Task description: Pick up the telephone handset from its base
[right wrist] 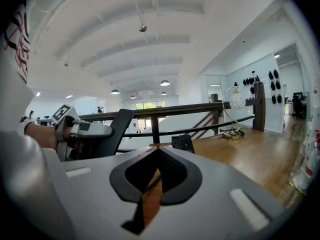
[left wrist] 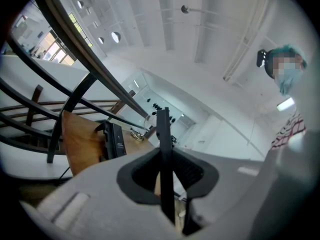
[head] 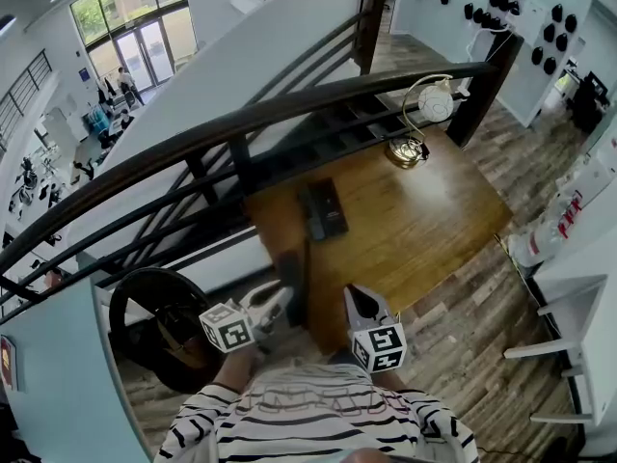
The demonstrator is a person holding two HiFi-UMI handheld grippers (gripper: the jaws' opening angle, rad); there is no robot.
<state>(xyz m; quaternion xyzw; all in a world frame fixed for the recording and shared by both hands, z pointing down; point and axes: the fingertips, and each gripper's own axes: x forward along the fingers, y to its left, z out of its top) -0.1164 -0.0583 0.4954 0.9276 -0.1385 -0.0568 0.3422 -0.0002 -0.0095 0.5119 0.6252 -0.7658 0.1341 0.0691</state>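
Note:
The black telephone [head: 324, 209] lies on the wooden table [head: 424, 220], its handset resting along the base's left side. It also shows as the telephone [left wrist: 113, 140] in the left gripper view and the telephone [right wrist: 182, 143] in the right gripper view. My left gripper [head: 278, 300] hovers at the table's near edge, shut on a thin black flat panel [head: 289, 292] seen edge-on as the panel [left wrist: 163, 154]. My right gripper [head: 360, 302] is beside it, shut and empty, short of the telephone. The right gripper view shows the left gripper [right wrist: 80, 131] with the panel [right wrist: 116, 126].
A dark stair railing [head: 241, 123] runs behind and left of the table. A lamp [head: 424, 114] with a white globe and brass base stands at the far corner. White bottles [head: 548, 234] and a white shelf [head: 569, 287] are on the right. A black round object [head: 154, 321] sits lower left.

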